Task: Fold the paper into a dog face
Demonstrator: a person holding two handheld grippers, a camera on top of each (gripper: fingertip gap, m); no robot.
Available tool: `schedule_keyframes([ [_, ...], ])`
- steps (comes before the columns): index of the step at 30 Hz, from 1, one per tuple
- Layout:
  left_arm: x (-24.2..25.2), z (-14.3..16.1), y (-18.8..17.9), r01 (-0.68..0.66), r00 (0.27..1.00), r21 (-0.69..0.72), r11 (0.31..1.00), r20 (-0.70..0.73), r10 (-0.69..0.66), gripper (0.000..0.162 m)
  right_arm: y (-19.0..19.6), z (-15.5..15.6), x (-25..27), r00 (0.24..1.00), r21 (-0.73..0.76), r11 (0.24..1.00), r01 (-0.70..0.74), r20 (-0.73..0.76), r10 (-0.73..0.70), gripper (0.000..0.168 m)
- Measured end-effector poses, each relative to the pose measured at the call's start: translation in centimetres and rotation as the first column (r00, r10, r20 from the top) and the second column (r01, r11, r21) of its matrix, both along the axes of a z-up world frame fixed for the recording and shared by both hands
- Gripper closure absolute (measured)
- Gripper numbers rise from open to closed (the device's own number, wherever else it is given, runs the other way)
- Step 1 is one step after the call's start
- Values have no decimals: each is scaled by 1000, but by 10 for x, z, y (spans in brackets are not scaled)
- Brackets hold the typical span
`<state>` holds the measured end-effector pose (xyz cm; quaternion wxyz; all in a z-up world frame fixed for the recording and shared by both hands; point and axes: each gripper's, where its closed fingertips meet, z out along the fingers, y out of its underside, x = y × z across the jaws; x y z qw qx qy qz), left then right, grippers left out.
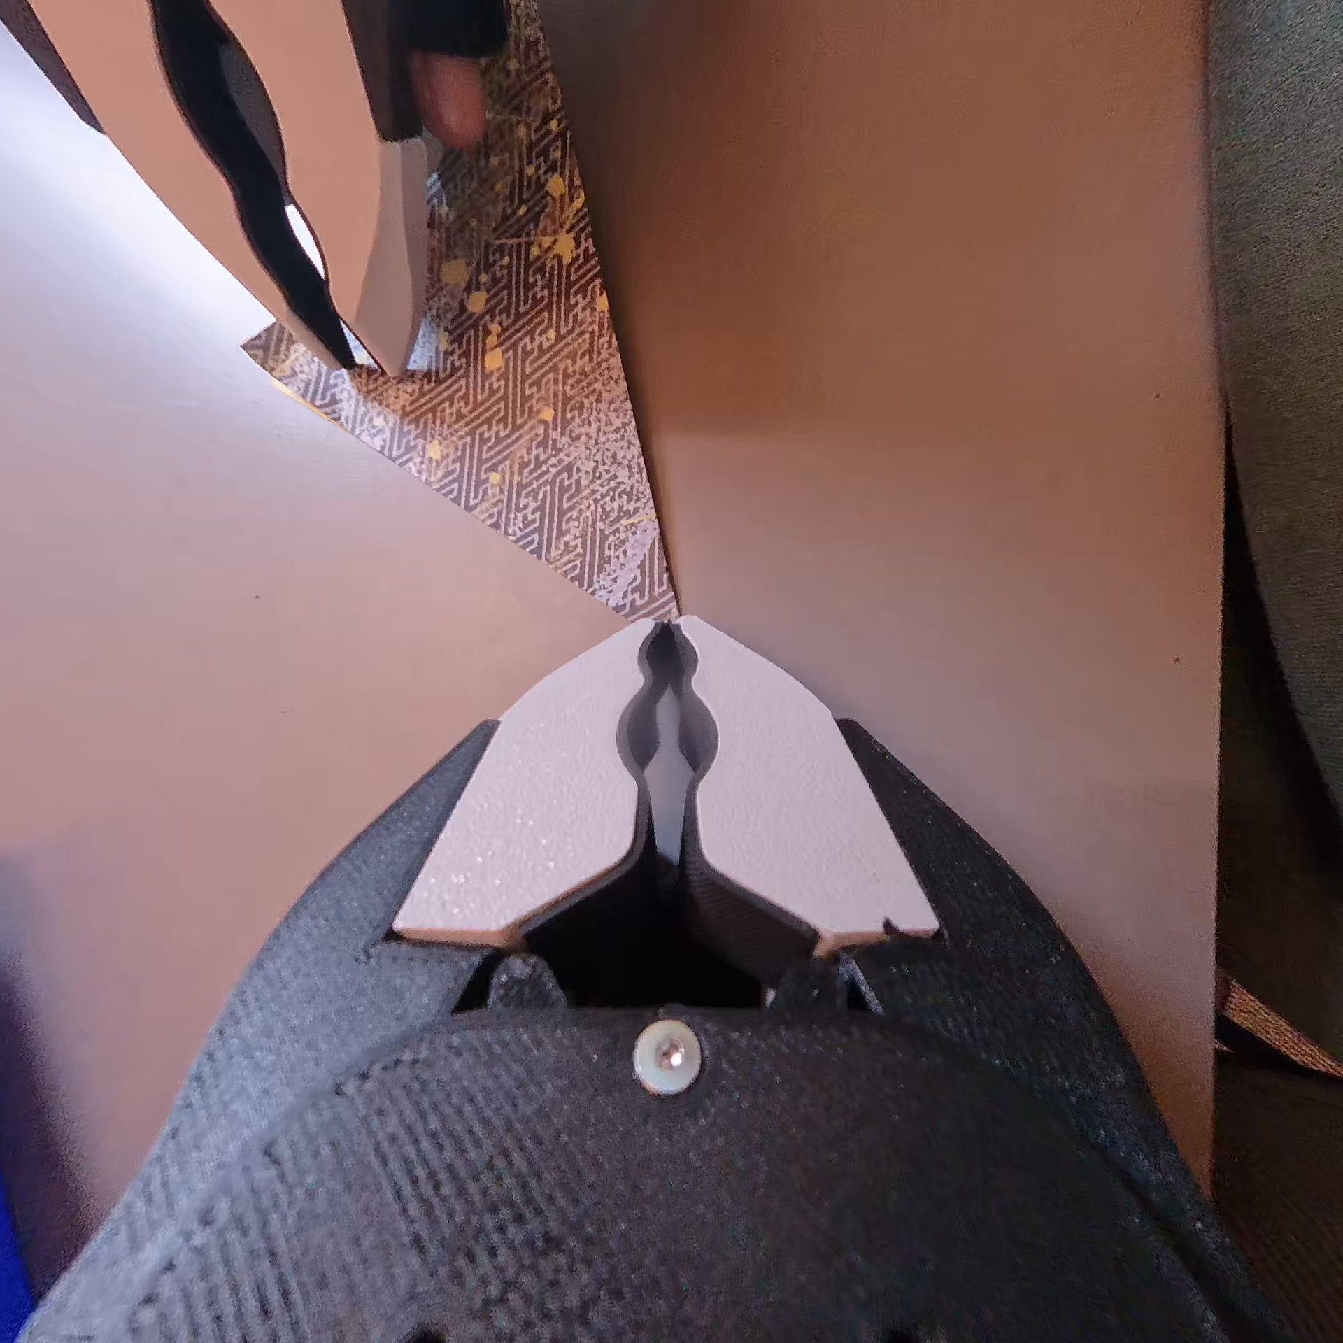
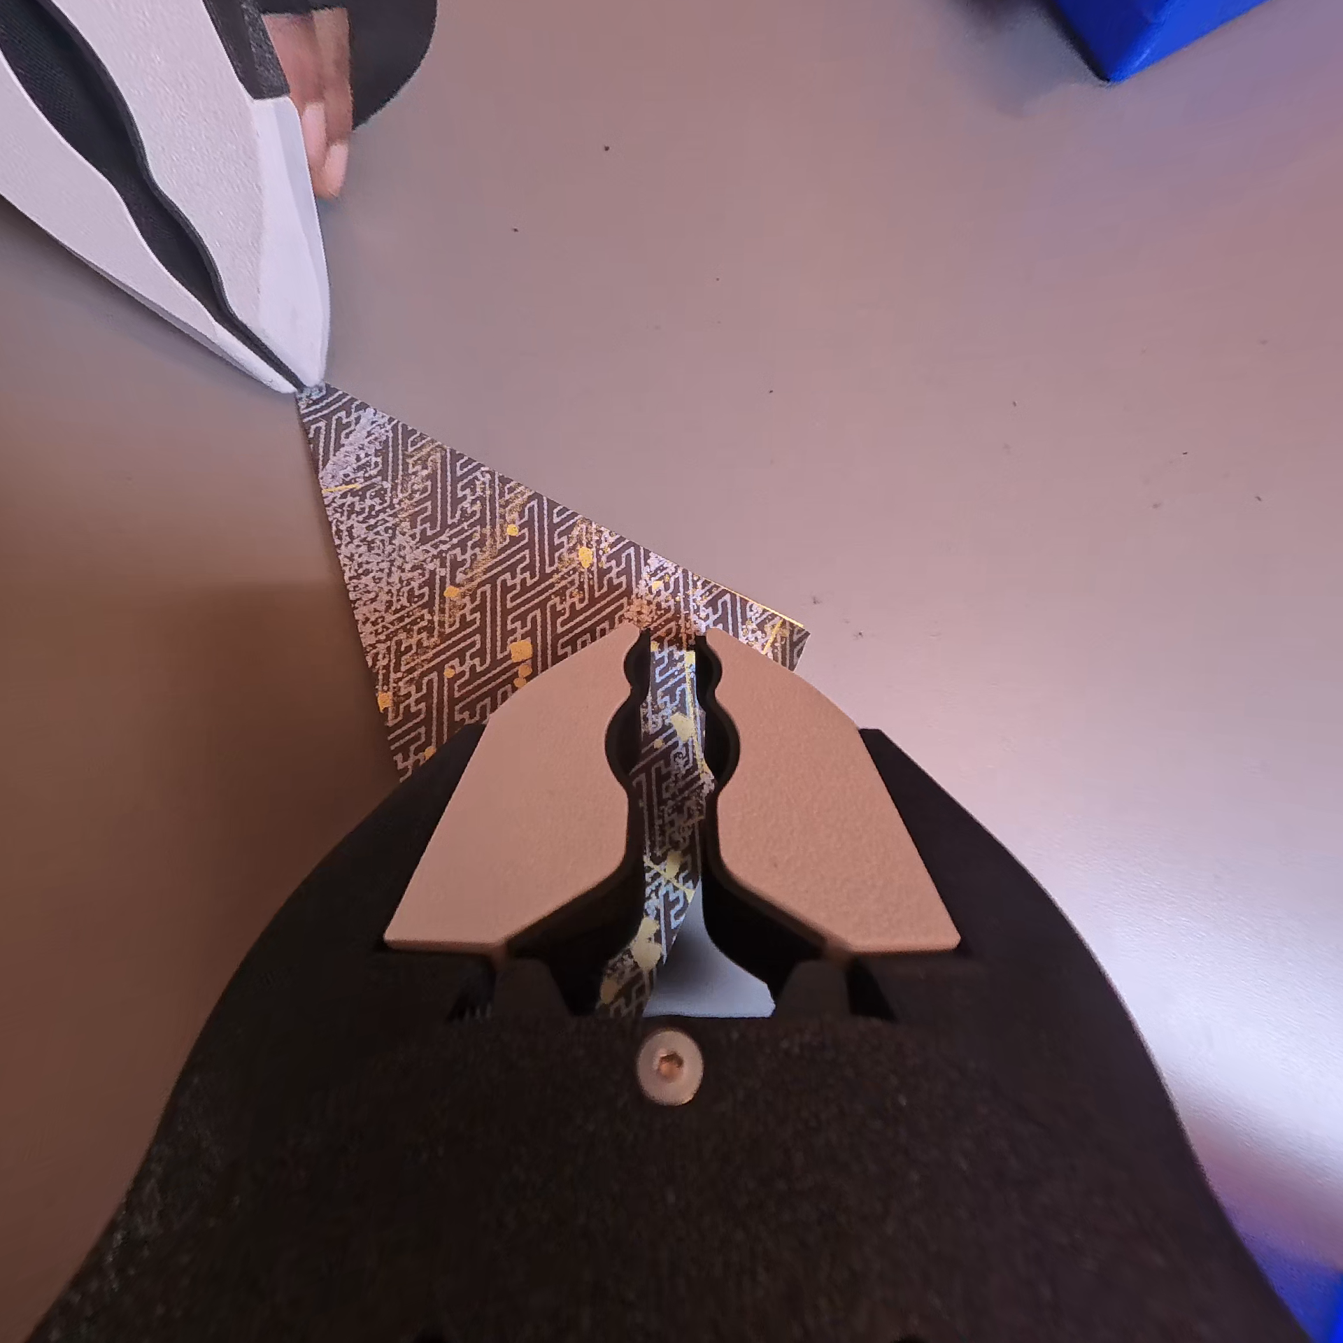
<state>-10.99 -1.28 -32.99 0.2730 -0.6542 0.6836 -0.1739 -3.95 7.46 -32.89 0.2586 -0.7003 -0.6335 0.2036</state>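
Observation:
The paper [image 2: 465, 581] is dark with a silver maze pattern and gold flecks. It lies on the table as a folded triangle and also shows in the left wrist view [image 1: 523, 407]. My right gripper [image 2: 672, 636] is shut on one corner flap of the paper. The flap stands up between the fingers and its pale back shows near the gripper base. The same gripper shows in the left wrist view [image 1: 370, 363], over the far corner. My left gripper [image 1: 672, 623] is shut, its tips touching the opposite sharp corner. It also appears in the right wrist view [image 2: 301, 381].
The table [image 1: 945, 363] is beige; its edge runs down the right of the left wrist view, with dark fabric [image 1: 1279, 436] beyond. A blue object [image 2: 1163, 36] lies at the far right of the table. A person's fingers [image 2: 327, 131] hold the left gripper. The gap from one gripper's tips to the other's is roughly 12 cm.

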Motion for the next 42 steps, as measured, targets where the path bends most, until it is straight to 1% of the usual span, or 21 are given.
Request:
schedule_keyframes([
  [5,-4,0,-5,-2,1000,-19,1000,-25,1,162,0,0,0,1000,4,1000,-1,2,1,157],
  [7,-5,3,-7,8,1000,-57,998,-20,-9,162,0,0,0,1000,8,1000,-3,4,3,157],
  [8,-5,10,-9,24,1000,-93,995,15,-23,162,0,0,0,1000,11,1000,-6,5,6,157],
  [10,3,35,-1,15,987,-134,991,158,7,162,-2,0,-1,1000,19,1000,-17,4,17,160],
  [11,6,47,8,-2,975,-133,991,221,31,162,-2,0,-1,1000,29,999,-28,4,28,160],
  [13,11,57,31,-46,961,-83,995,269,67,162,-1,1,-1,999,53,997,-54,8,54,159],
  [15,18,48,46,-27,973,-33,999,230,34,162,1,1,-3,996,79,993,-88,5,88,158],
  [18,34,22,56,63,990,21,998,128,-65,162,4,2,-8,990,122,983,-138,-4,139,156],
  [21,45,6,53,117,992,24,993,50,-119,162,15,7,-7,993,188,975,-116,2,118,146],
  [22,45,1,54,107,994,34,994,18,-108,162,18,14,-3,995,199,976,-91,-14,96,144],
  [24,50,2,52,66,997,35,997,27,-67,162,14,38,7,996,169,985,-38,-77,51,144],
  [26,49,2,52,17,1000,55,998,-1,-17,162,-9,48,23,997,62,998,-30,-66,34,146],
  [28,49,2,53,-32,999,90,995,-39,36,162,-42,35,41,999,-57,998,-35,33,37,146],
  [30,49,1,53,-65,994,141,988,-79,77,162,-47,10,63,986,-31,999,35,163,-29,146],
  [31,49,1,51,-79,992,143,987,-91,92,162,-48,1,71,980,-41,996,75,188,-66,146],
  [32,52,1,46,-76,992,117,990,-89,86,162,-46,2,72,983,-84,988,126,143,-113,147],
  [33,55,1,39,-67,994,79,995,-79,73,162,-41,3,75,980,-127,976,176,120,-161,147],
  [35,63,1,23,-15,998,30,999,-57,17,162,-27,0,86,974,-111,974,199,135,-183,149],
  [38,77,1,1,83,996,-2,997,-18,-83,162,-12,0,82,983,-141,976,164,107,-150,150],
  [40,86,2,-18,199,980,-45,979,14,-198,162,2,0,73,990,-104,989,107,104,-97,145],
  [42,96,13,-26,291,953,-67,954,111,-283,162,17,0,60,995,-51,998,46,87,-42,140],
])
